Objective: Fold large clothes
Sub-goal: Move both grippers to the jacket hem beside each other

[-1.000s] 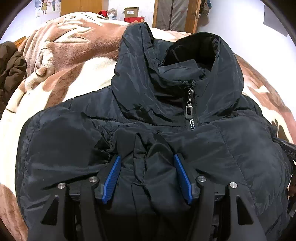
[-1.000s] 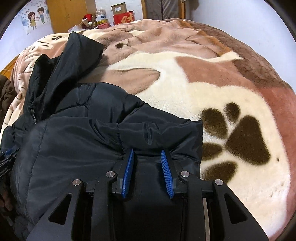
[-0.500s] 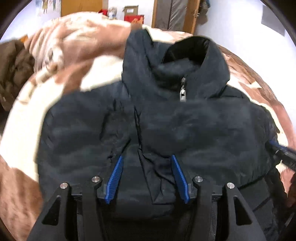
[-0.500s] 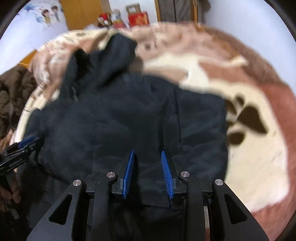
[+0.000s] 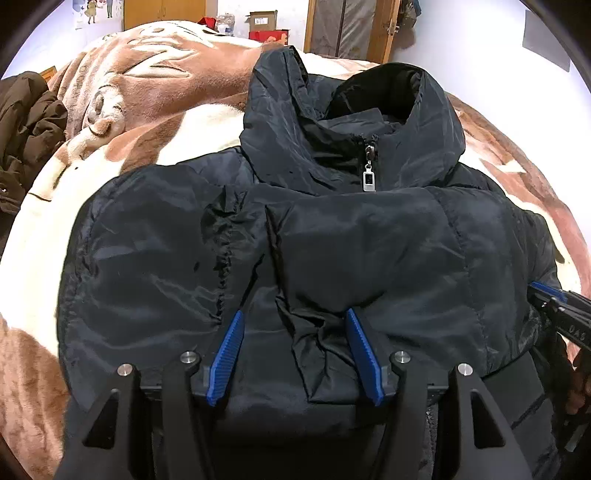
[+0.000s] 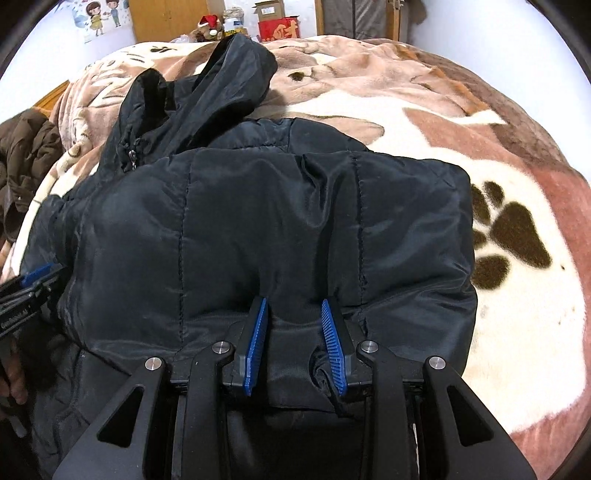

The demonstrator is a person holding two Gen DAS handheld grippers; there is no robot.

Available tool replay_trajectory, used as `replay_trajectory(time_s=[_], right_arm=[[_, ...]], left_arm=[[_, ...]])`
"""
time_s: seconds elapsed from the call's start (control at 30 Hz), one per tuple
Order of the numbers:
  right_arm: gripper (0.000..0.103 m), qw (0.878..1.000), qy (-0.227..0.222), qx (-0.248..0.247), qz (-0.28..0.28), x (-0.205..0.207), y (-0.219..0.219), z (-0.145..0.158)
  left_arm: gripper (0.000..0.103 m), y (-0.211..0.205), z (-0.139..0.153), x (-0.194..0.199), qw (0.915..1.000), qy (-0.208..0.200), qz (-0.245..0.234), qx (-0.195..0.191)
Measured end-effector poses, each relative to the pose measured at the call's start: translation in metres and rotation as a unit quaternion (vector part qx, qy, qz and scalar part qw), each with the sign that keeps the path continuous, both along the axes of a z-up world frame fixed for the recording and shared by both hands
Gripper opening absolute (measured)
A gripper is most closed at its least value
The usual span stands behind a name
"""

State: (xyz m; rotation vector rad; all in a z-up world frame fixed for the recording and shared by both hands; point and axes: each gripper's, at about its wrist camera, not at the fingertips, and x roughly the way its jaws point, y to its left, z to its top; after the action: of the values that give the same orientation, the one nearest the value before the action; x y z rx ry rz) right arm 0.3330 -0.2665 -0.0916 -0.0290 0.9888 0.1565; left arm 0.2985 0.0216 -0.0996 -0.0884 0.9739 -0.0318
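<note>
Covering the bed, a plush brown-and-cream blanket is carrying the black padded jacket, which is lying front-up with its lower part folded over the chest. At the far left edge of the bed, a brown coat is lying bunched, apart from the jacket. Bare blanket is showing along the jacket's left side and beyond the hood, which is standing crumpled at the far end with the zipper pull hanging at the collar.

The left hand-held gripper is sitting at the near folded edge, its blue pads spread apart with loose jacket fabric bunched between them; the pads are not pressing together on the cloth. The right hand-held gripper is sitting further right along the same near edge, its pads likewise parted, with a dark fold lying between them. Whether that fold is being pinched cannot be told.

To the right of the jacket's straight right edge, a wide stretch of blanket with a dark paw print is lying open. Along the far wall, a wooden cabinet and a cardboard box are standing.
</note>
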Motion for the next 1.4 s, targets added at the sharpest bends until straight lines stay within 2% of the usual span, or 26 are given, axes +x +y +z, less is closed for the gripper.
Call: replay_trajectory(time_s=[0.17,0.37,0.67,0.77,0.97,1.17,1.3,1.4], right_arm=[[0.032,0.999,-0.038,0.016,-0.006,-0.041,0.003,0.046],[0.032,0.996,-0.08,0.033,-0.003,-0.112,0.016,0.088],[0.034,0.993,-0.095,0.065,-0.001,-0.199,0.032,0.11],[0.039,0.992,-0.105,0.064,0.019,-0.217,0.045,0.116],[0.041,0.99,-0.116,0.067,0.044,-0.223,0.055,0.123],[0.042,0.991,-0.107,0.066,0.047,-0.194,0.059,0.125],[0.042,0.987,-0.143,0.042,0.053,-0.174,0.066,0.139],[0.042,0.98,-0.187,0.015,0.065,-0.158,0.076,0.153]], left_arm=[[0.06,0.001,0.033,-0.027,1.0,-0.006,0.001,-0.004],[0.06,0.0,0.069,-0.095,0.9994,-0.027,0.0,-0.021],[0.06,-0.002,0.099,-0.185,0.9984,-0.044,-0.008,-0.034],[0.06,-0.006,0.106,-0.202,0.998,-0.049,-0.014,-0.037],[0.06,-0.012,0.119,-0.214,0.997,-0.061,-0.022,-0.042],[0.06,-0.007,0.128,-0.2,0.9966,-0.068,-0.015,-0.042],[0.06,-0.001,0.135,-0.183,0.9964,-0.075,-0.012,-0.036],[0.06,0.002,0.139,-0.168,0.9963,-0.081,-0.013,-0.027]])
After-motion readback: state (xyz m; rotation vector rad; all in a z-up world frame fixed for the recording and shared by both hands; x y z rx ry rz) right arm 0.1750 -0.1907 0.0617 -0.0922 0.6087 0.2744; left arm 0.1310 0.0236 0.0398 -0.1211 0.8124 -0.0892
